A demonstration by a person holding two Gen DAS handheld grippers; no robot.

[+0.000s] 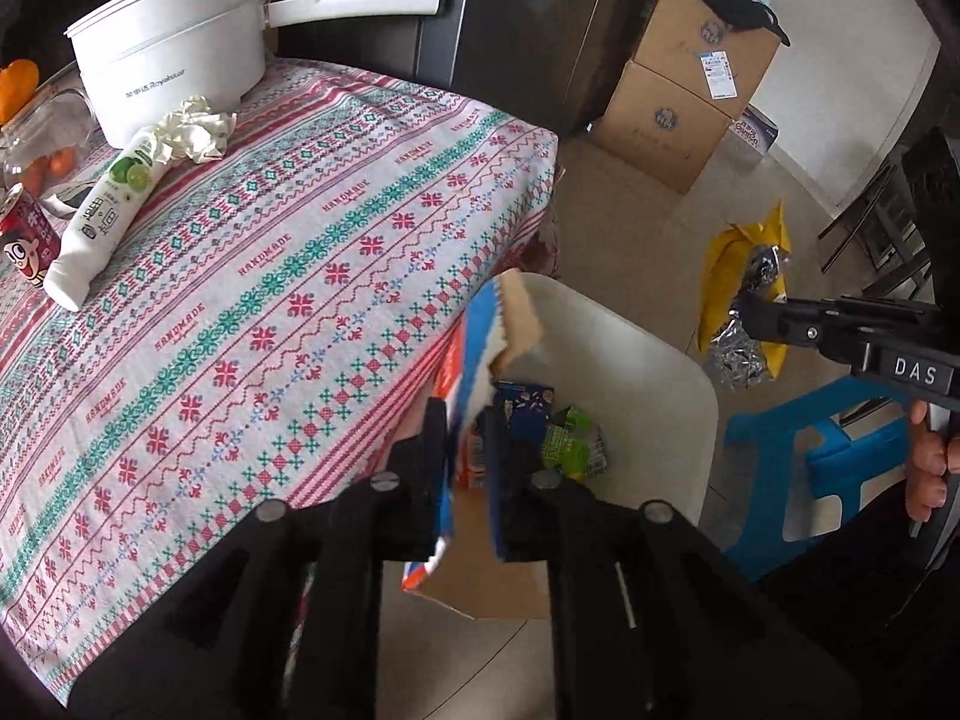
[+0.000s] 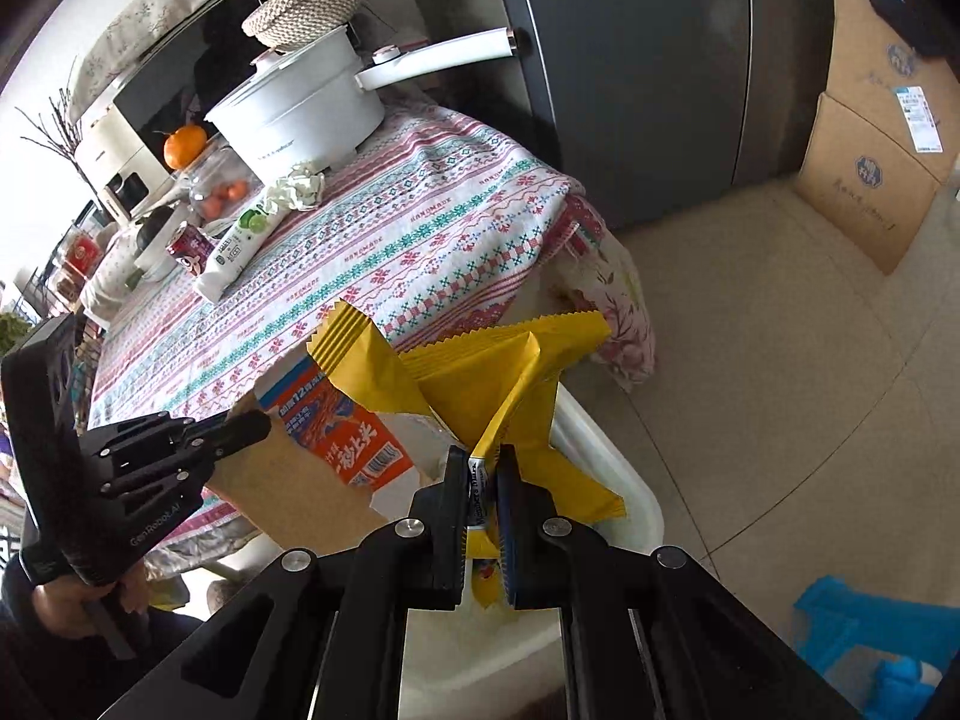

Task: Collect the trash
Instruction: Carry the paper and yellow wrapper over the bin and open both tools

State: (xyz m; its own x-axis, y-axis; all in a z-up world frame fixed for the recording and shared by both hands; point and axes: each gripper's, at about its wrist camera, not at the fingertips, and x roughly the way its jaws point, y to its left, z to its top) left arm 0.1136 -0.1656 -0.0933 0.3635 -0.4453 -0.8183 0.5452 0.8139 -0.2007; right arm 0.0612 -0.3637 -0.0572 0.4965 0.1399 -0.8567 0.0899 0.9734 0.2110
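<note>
table with a woven red, green and white patterned cloth: we keep it as our left boundary; still on it, well apart from the bin, lie a crumpled white paper wad, a white squeeze tube with a green lime print and a red drink can, which we judge to be later pickups. pale, rounded plastic waste bin: stands on the floor just beside the table edge, with a dark blue carton and a green wrapper already inside; it is where both loads must end. torn orange, blue and brown cardboard carton piece: sits between the fingers of our left gripper above the bin mouth; the jaws stand a little apart, and we cannot tell from the blur whether the pads press on it. we would let it fall only with its lower edge inside the rim, tilting it away from the cloth. crinkled yellow foil snack wrapper: pinched tight in our right gripper, whose jaws are closed on a folded strip of it, hanging over the near rim. we judge it best to bring it further over the opening before letting go, since light foil can drift out onto the floor.
</note>
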